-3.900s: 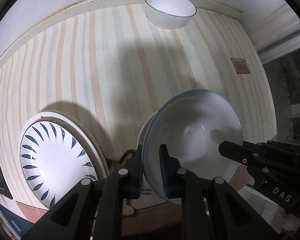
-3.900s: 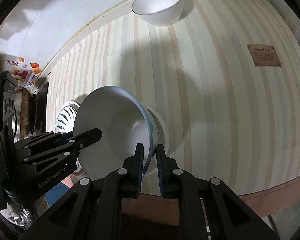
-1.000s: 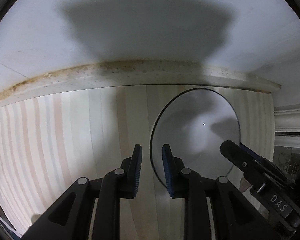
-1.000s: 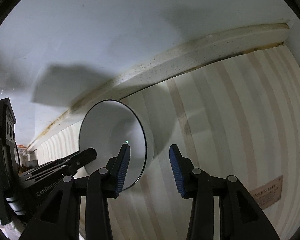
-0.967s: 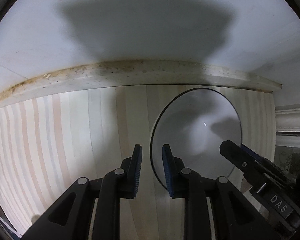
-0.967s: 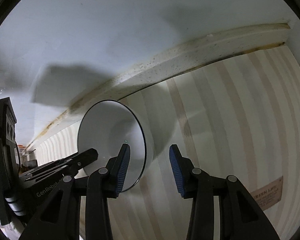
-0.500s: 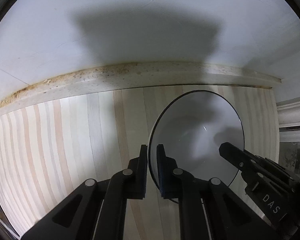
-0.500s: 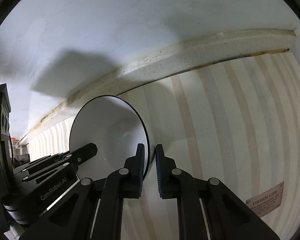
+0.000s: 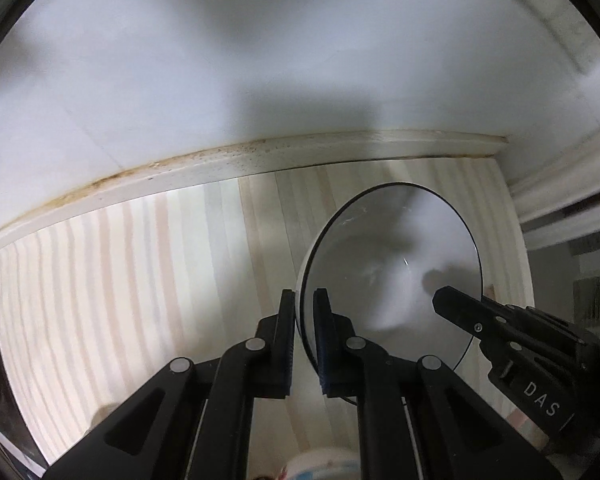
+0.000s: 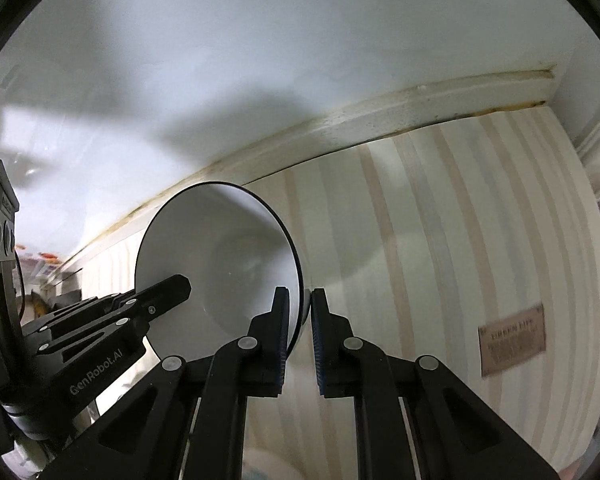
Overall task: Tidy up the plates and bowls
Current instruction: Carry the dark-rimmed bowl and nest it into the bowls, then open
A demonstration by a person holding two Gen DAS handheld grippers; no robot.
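Striped cloth [image 9: 140, 280] behind white, black-rimmed bowl [image 9: 400, 248], both grippers clamping rim.

Dim, cool light throws broad soft shadows on the wall [image 9: 260, 60]; fisheye edges curve into black, slightly blurred.

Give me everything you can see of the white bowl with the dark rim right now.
The white bowl looks like glazed ceramic, glossy, with a thin dark line round its rim and a plain empty inside. It is tilted, its opening turned towards both cameras, above the striped tablecloth near the wall. Both grippers clamp its rim on opposite sides: the left gripper and the right gripper, each with one finger inside and one outside. No chips or cracks show; its underside is hidden.
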